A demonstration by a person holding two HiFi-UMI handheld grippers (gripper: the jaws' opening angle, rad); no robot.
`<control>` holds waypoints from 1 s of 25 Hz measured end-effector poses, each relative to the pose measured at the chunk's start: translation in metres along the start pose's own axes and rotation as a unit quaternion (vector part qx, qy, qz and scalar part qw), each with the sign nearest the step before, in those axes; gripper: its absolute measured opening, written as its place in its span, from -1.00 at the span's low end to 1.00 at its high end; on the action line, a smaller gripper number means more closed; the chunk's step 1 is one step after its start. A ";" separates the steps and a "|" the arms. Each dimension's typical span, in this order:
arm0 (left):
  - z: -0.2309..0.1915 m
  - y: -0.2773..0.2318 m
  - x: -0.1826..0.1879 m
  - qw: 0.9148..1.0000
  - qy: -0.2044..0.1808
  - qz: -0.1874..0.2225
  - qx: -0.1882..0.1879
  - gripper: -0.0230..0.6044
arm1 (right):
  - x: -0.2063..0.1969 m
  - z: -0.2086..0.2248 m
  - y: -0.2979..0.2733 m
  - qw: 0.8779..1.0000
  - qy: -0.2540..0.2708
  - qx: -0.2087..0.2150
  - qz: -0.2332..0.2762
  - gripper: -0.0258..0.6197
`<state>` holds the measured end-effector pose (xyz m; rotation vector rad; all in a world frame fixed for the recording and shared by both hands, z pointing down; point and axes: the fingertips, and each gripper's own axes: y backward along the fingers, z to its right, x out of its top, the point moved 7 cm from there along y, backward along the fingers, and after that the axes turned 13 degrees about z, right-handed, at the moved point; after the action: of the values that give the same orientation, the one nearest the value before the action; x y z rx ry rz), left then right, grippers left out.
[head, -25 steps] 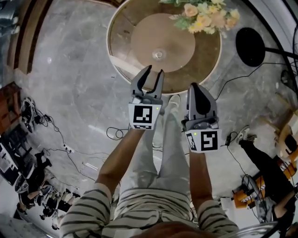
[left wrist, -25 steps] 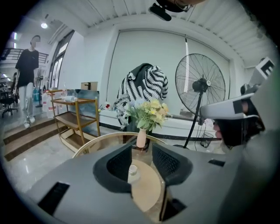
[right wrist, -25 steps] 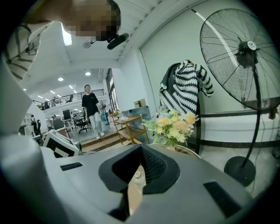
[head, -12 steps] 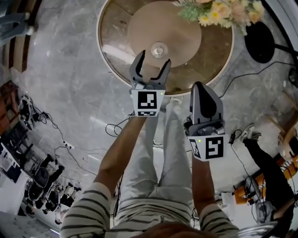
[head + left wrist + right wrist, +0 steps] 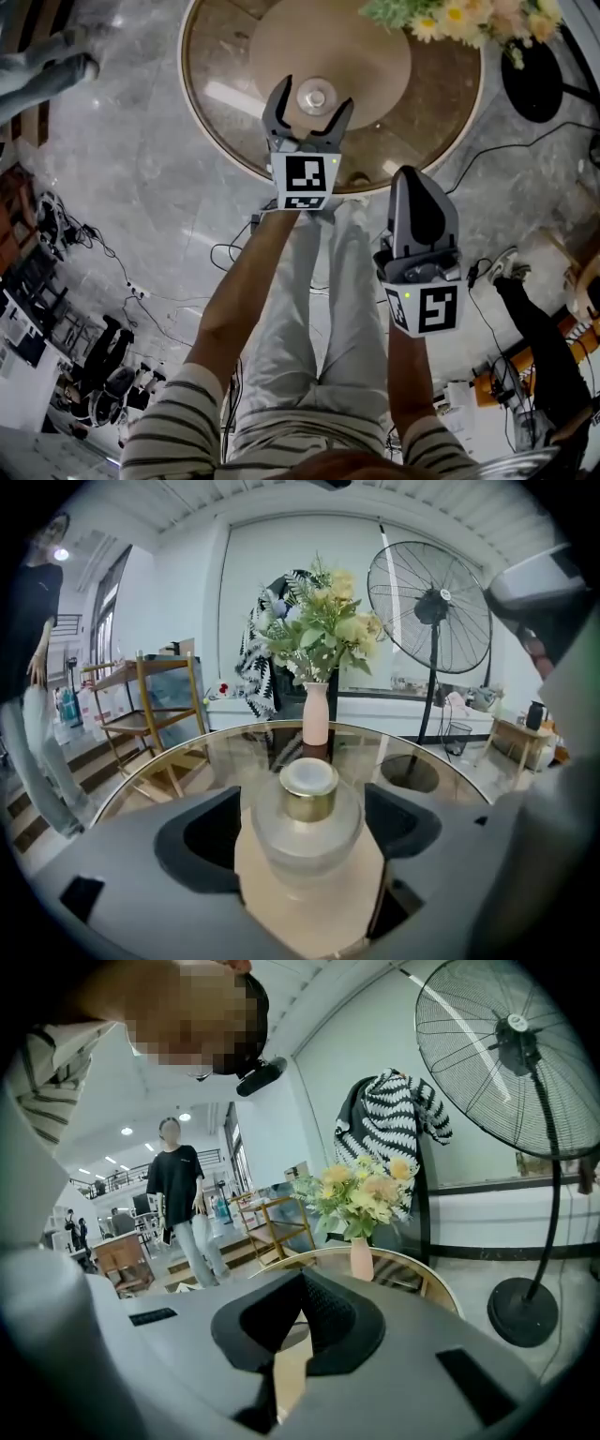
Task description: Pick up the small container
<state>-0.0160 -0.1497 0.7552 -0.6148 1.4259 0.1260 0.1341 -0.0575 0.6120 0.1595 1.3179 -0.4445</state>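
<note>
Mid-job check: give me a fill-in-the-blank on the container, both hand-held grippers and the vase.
The small container has a ___ lid.
The left hand-held gripper has the container ___ its jaws.
The right hand-held gripper has its jaws ___.
The pink vase on the round glass table holds ___.
Missing words: gold; between; shut; flowers.
Note: the left hand-held gripper's jaws are opening.

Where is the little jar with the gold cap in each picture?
Head view: the little jar is top middle, on the round table, between the left gripper's opening jaws.
Left gripper view: the jar is centre, low, close up.
Right gripper view: not in it.
Shared landmark: the flowers.
</note>
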 end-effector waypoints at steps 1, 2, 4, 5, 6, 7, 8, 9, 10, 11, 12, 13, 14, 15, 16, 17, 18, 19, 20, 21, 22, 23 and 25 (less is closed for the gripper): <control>0.001 -0.003 -0.003 1.000 -0.002 -0.002 -0.001 0.35 | -0.002 0.001 0.001 1.000 -0.001 -0.001 -0.001 -0.90; 0.002 -0.006 -0.006 1.000 -0.005 -0.003 -0.001 0.35 | -0.004 0.003 0.002 1.000 -0.002 -0.003 -0.002 -0.90; 0.003 -0.012 -0.011 1.000 -0.008 -0.006 0.001 0.35 | -0.008 0.005 0.003 1.000 -0.003 -0.006 -0.004 -0.90; 0.003 -0.014 -0.013 1.000 -0.009 -0.007 0.003 0.35 | -0.010 0.007 0.004 1.000 -0.003 -0.007 -0.005 -0.90; 0.003 -0.017 -0.015 1.000 -0.010 -0.009 0.005 0.35 | -0.012 0.008 0.004 1.000 -0.003 -0.008 -0.006 -0.90; 0.002 -0.020 -0.017 1.000 -0.010 -0.011 0.006 0.35 | -0.013 0.009 0.004 1.000 -0.004 -0.009 -0.007 -0.90; 0.002 -0.023 -0.018 1.000 -0.011 -0.013 0.007 0.34 | -0.015 0.009 0.004 1.000 -0.004 -0.010 -0.007 -0.90; 0.001 -0.025 -0.019 1.000 -0.012 -0.015 0.007 0.34 | -0.015 0.010 0.004 1.000 -0.004 -0.010 -0.007 -0.90; 0.001 -0.027 -0.019 1.000 -0.013 -0.018 0.008 0.33 | -0.016 0.009 0.004 1.000 -0.003 -0.010 -0.008 -0.90; 0.001 -0.028 -0.020 1.000 -0.013 -0.020 0.009 0.31 | -0.015 0.009 0.005 1.000 -0.003 -0.011 -0.008 -0.90; 0.001 -0.029 -0.021 1.000 -0.013 -0.022 0.010 0.28 | -0.015 0.009 0.005 1.000 -0.003 -0.011 -0.009 -0.90; 0.001 -0.029 -0.022 1.000 -0.014 -0.022 0.010 0.25 | -0.015 0.009 0.006 1.000 -0.003 -0.011 -0.009 -0.90; 0.002 -0.030 -0.023 1.000 -0.015 -0.022 0.009 0.23 | -0.015 0.010 0.006 1.000 -0.003 -0.011 -0.010 -0.90; 0.002 -0.030 -0.023 1.000 -0.016 -0.020 0.009 0.18 | -0.015 0.010 0.006 1.000 -0.003 -0.011 -0.011 -0.90; 0.003 -0.030 -0.024 1.000 -0.017 -0.017 0.009 0.14 | -0.016 0.011 0.006 1.000 -0.004 -0.012 -0.012 -0.90; 0.004 -0.031 -0.024 1.000 -0.016 -0.016 0.009 0.12 | -0.017 0.012 0.006 1.000 -0.004 -0.013 -0.012 -0.90; 0.003 -0.031 -0.024 1.000 -0.015 -0.014 0.009 0.11 | -0.018 0.013 0.007 1.000 -0.004 -0.013 -0.013 -0.90; 0.003 -0.031 -0.024 1.000 -0.015 -0.014 0.009 0.11 | -0.018 0.013 0.007 1.000 -0.004 -0.014 -0.013 -0.90; 0.003 -0.031 -0.024 1.000 -0.014 -0.013 0.010 0.11 | -0.019 0.013 0.007 1.000 -0.004 -0.014 -0.013 -0.90; 0.002 -0.031 -0.024 1.000 -0.014 -0.013 0.010 0.11 | -0.019 0.013 0.007 1.000 -0.004 -0.015 -0.013 -0.90; 0.002 -0.031 -0.024 1.000 -0.014 -0.013 0.010 0.13 | -0.019 0.013 0.007 1.000 -0.004 -0.015 -0.013 -0.90; 0.002 -0.030 -0.024 1.000 -0.012 -0.014 0.008 0.13 | -0.018 0.012 0.008 1.000 -0.004 -0.014 -0.012 -0.90; 0.003 -0.029 -0.023 1.000 -0.008 -0.016 0.004 0.13 | -0.017 0.010 0.009 1.000 -0.003 -0.012 -0.012 -0.90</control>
<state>-0.0046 -0.1663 0.7858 -0.6283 1.4005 0.0996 0.1436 -0.0495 0.6295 0.1223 1.3197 -0.4482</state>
